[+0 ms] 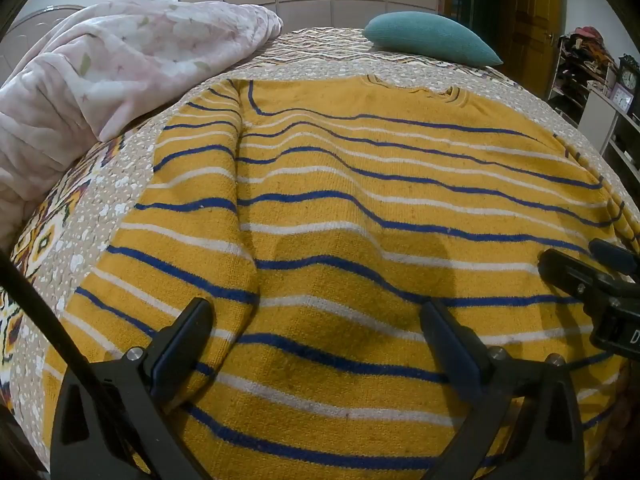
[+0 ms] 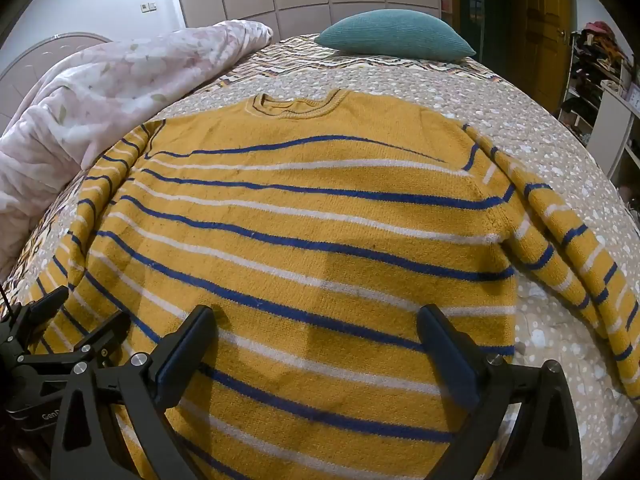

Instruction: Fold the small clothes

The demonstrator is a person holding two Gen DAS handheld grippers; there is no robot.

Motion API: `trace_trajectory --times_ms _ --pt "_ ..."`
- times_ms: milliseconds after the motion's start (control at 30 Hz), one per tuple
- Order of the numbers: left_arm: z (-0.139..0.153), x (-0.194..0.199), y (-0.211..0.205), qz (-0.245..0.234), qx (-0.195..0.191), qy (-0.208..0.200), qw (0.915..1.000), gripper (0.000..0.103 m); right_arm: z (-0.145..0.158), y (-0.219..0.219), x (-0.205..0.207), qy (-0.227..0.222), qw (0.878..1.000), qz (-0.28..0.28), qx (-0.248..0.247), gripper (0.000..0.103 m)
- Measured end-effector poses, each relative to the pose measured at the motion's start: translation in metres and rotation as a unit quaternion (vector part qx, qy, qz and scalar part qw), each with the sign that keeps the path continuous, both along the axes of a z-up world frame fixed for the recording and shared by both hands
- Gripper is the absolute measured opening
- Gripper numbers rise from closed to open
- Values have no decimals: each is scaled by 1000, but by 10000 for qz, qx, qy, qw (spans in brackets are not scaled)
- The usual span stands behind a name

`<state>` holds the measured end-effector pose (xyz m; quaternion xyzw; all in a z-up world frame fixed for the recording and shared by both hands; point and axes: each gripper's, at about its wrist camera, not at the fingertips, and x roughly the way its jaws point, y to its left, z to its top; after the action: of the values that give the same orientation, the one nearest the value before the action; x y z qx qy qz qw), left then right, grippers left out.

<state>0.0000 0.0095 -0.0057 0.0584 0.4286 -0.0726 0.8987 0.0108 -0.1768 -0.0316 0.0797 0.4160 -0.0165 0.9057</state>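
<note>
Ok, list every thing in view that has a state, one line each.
Sweater: spread flat on the bed, neck away, unfolded.
Right sleeve: stretched out to the side.
Left sleeve: lying alongside the body.
Left gripper: open, over the hem, holding nothing.
Right gripper: open, holding nothing.
Blanket: bunched up.
Door: closed.

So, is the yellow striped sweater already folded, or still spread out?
Mostly spread: the sweater lies flat on the bed, collar away, right sleeve out. The left sleeve lies alongside the body.
</note>
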Motion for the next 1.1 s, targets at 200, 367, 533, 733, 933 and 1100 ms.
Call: trace_trajectory --times_ms 200,367,533,733,933,1100 --pt "0 0 1 -1 -1 -3 10000 103 0 0 0 -2 10000 1 5 102" --pt "0 0 0 -1 -1 -4 10000 103 0 1 -1 0 10000 -1 -2 102" --pt "0 0 0 -2 -2 -7 10000 103 0 0 0 0 10000 -1 0 102" --pt "0 0 0 -3 -4 -9 10000 103 0 0 0 -1 10000 -2 1 102" --pt "0 0 1 -3 -4 -11 10000 103 0 -1 0 0 10000 -2 0 102" --pt "0 0 1 -3 -4 -12 10000 103 0 0 0 -1 10000 -2 1 102"
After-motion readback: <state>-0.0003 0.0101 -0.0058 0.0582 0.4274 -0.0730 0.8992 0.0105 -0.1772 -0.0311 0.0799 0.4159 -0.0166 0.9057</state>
